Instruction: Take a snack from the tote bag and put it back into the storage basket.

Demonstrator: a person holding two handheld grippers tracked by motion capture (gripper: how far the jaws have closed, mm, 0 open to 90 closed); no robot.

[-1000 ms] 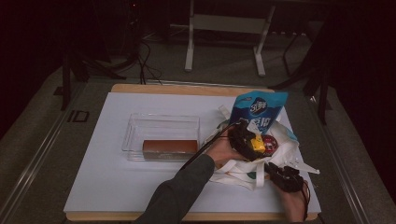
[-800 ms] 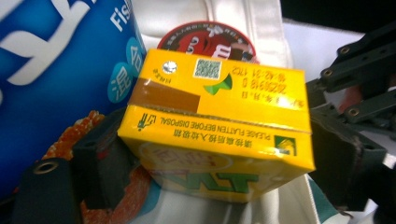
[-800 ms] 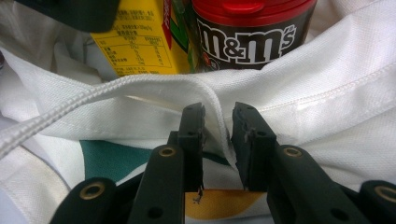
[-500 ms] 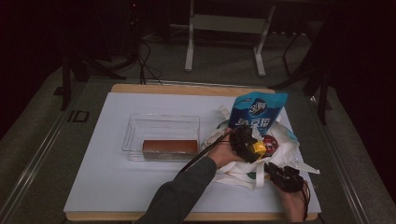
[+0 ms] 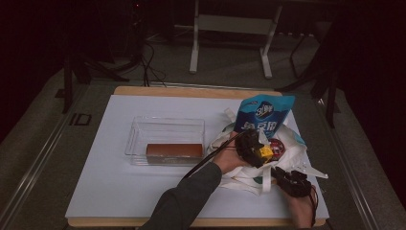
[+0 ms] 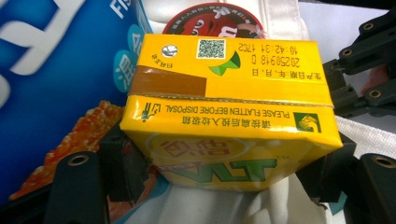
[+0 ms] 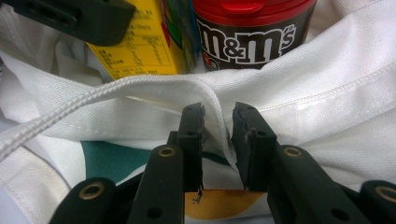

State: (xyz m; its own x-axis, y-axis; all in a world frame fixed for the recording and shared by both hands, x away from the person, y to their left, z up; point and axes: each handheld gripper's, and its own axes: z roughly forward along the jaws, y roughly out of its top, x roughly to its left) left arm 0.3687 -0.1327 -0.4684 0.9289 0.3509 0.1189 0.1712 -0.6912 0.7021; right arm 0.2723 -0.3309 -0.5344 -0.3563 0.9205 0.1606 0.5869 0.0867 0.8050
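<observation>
L gripper (image 5: 258,152) has just been closing its jaws & now clamps a glossy yellow cardboard drink carton (image 6: 224,112) by its sides, over the mouth of a soft white woven-cloth tote bag (image 7: 299,88) at the table's right side. R gripper (image 7: 218,135), jaws nearly together, pinches the bag's stitched rim (a thick hem fold). Inside: round red-lidded candy tub (image 7: 254,32), shiny blue plastic snack pouch (image 5: 263,115).
</observation>
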